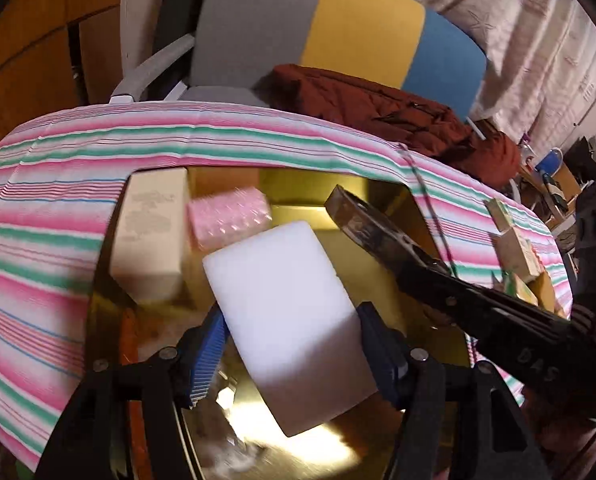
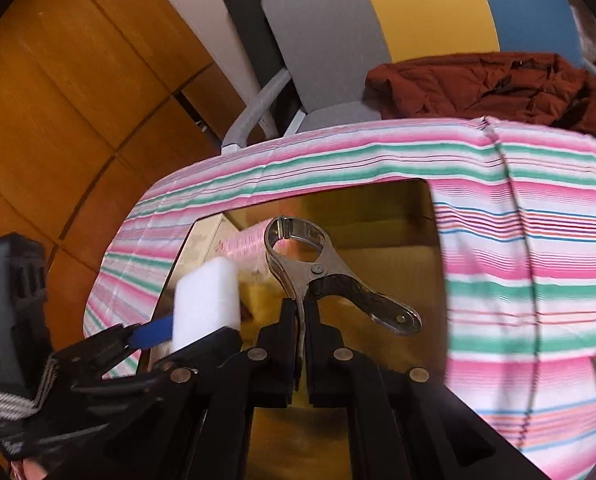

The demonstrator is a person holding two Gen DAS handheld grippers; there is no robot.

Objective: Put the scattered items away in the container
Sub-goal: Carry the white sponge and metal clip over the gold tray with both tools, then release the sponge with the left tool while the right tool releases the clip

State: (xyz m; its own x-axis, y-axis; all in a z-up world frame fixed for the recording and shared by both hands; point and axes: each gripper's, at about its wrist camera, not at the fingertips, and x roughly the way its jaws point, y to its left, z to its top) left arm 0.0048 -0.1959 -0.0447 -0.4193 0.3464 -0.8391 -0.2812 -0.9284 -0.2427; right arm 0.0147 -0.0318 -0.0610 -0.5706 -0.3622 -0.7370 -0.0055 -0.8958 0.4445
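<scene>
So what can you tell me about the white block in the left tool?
The white block is a plain rectangular slab, matte and foam-like, with rounded corners and no markings. It sits tilted between the blue pads of the left tool, above the gold tray. Whether the pads press it is unclear. It touches nothing else.

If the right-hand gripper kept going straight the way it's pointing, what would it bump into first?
Probably the gold container. The right gripper, with the metal tool in its fingers, points down into it, so the tool's ring end would meet its floor or far wall; depth is unclear.
</scene>
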